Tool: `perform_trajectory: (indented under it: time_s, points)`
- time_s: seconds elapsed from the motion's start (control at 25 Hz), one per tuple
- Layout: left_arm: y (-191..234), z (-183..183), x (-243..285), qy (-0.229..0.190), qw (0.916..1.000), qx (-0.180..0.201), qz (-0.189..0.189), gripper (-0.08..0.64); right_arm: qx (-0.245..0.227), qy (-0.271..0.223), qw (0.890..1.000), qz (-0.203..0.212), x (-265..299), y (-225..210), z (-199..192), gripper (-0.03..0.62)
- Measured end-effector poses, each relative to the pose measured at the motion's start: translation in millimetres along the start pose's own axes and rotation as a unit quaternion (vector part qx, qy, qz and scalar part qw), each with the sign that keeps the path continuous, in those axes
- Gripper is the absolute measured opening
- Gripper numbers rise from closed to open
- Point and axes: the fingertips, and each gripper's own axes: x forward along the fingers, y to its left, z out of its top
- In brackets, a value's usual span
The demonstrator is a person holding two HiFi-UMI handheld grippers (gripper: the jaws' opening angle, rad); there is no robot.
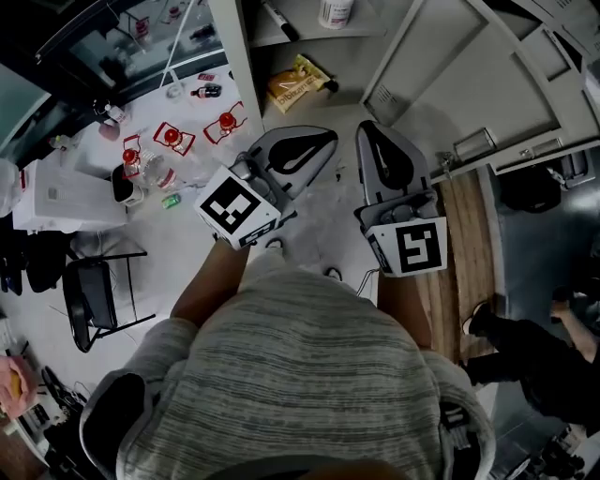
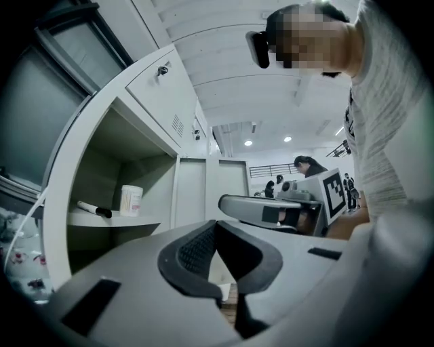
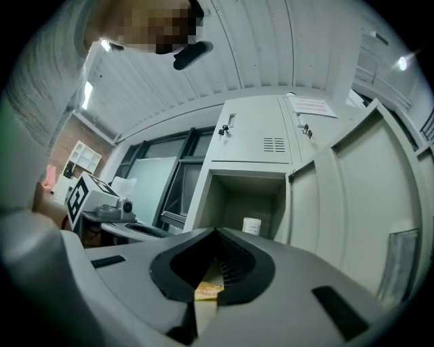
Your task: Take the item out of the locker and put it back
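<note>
The grey locker (image 1: 239, 56) stands open, its door (image 1: 487, 84) swung out to the right. A yellow snack packet (image 1: 298, 84) lies on its lower shelf. In the right gripper view this packet (image 3: 207, 290) shows through the slit under the jaws, beyond the tips. A white bottle (image 1: 335, 11) and a black marker (image 1: 279, 19) rest on the upper shelf (image 2: 112, 218). My left gripper (image 1: 326, 137) and right gripper (image 1: 367, 129) hover side by side in front of the locker, short of the packet. Both are shut with nothing between the jaws.
To the left stands a white table (image 1: 187, 178) with red-capped items, a white box (image 1: 66, 197) and a black chair (image 1: 94, 300) beside it. Someone's shoe (image 1: 483, 323) shows at the lower right. People stand far off in the left gripper view (image 2: 308, 166).
</note>
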Motion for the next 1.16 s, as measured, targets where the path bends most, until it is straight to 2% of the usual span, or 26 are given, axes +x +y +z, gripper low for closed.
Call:
perform_trajectory:
  time_s: [0.32,0.56,1.16]
  points:
    - [-24.4,-4.1,8.2,0.004,1.0000,-0.005,-0.006,0.008,0.005,0.017,1.000,0.000,-28.3,0.5,-2.3,0.025]
    - [-38.0,-0.4,15.9,-0.016,0.9997,-0.016,0.004,0.008,0.005,0.023,1.000,0.007,-45.8,-3.9,-2.5,0.025]
    - [-62.0,-14.9,32.9,-0.018,0.9987,-0.035,0.032,0.008,0.005,0.035,0.998,0.045,-70.2,-11.5,-10.9,0.025]
